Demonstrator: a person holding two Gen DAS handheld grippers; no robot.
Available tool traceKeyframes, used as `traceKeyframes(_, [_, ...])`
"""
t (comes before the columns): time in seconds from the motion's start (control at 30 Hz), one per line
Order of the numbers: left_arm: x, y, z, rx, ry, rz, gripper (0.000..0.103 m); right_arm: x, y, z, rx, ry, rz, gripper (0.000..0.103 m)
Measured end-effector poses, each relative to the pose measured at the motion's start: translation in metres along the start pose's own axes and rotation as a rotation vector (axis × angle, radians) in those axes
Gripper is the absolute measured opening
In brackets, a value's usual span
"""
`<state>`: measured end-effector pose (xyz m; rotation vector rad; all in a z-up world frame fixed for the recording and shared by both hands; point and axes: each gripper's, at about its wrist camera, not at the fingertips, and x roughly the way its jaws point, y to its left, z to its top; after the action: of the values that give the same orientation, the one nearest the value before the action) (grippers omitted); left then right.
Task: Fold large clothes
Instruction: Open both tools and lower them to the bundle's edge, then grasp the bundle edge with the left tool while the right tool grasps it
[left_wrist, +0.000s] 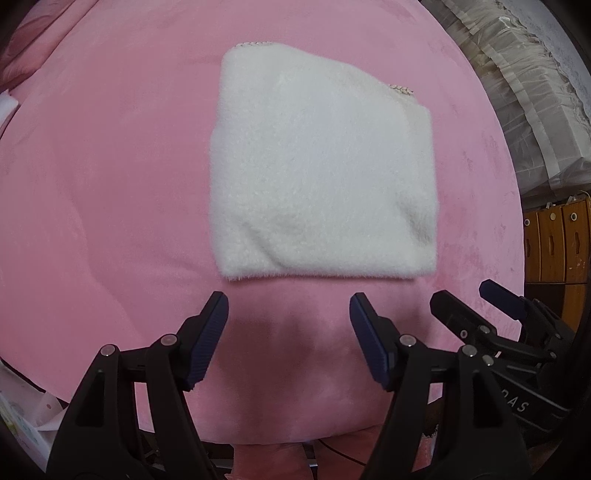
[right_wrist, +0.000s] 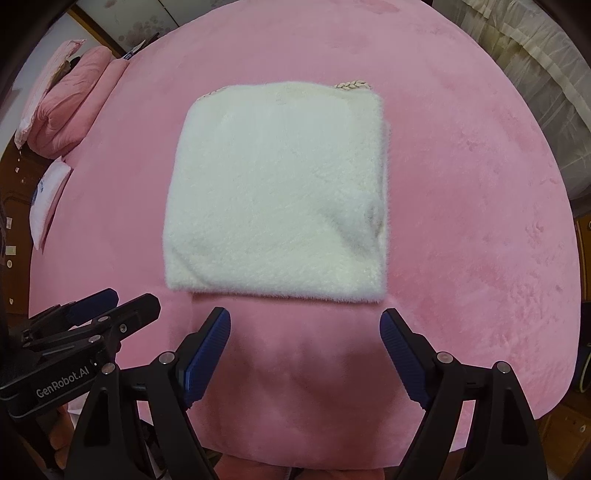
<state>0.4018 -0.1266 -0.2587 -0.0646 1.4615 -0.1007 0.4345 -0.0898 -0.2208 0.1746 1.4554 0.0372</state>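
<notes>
The left gripper (left_wrist: 289, 308) is seen with its blue pads (left_wrist: 210, 332) spread apart and nothing between them but pink cover. The right gripper (right_wrist: 305, 325) is likewise spread, a little wider, and nothing is pinched. In the left wrist view the right gripper is found at about four o'clock, close alongside; in the right wrist view the left one is found at about eight o'clock.

The white fleece garment (left_wrist: 321, 177) is laid as a squarish folded bundle on the pink bed cover (left_wrist: 110, 184). From both sets of fingertips it lies at twelve o'clock, its near edge just beyond the tips and not touched. That near edge runs from nine to three o'clock across both views; no clear long axis can be made out, the bundle being nearly square. A braided trim (right_wrist: 351, 85) is shown at the far edge. Neither hand is judged nearer. The fold is judged close to finished, and any further fold would call for the near edge to be taken.
</notes>
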Motion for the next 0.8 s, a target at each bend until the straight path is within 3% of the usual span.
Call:
traceKeyframes(0.33, [0.028, 0.006, 0.016, -0.011, 0.018, -0.022, 0.065, 0.012, -0.036, 0.010, 0.069, 0.023, 0.015, 0.085])
traceKeyframes(0.57, [0.045, 0.034, 0.040, -0.101, 0.002, -0.058, 0.065, 0.036, -0.067, 0.032, 0.086, 0.046, 0.020, 0.085])
traceKeyframes(0.8, [0.078, 0.066, 0.065, -0.130, -0.007, -0.109, 0.066, 0.077, -0.112, 0.069, 0.153, 0.045, 0.244, 0.087])
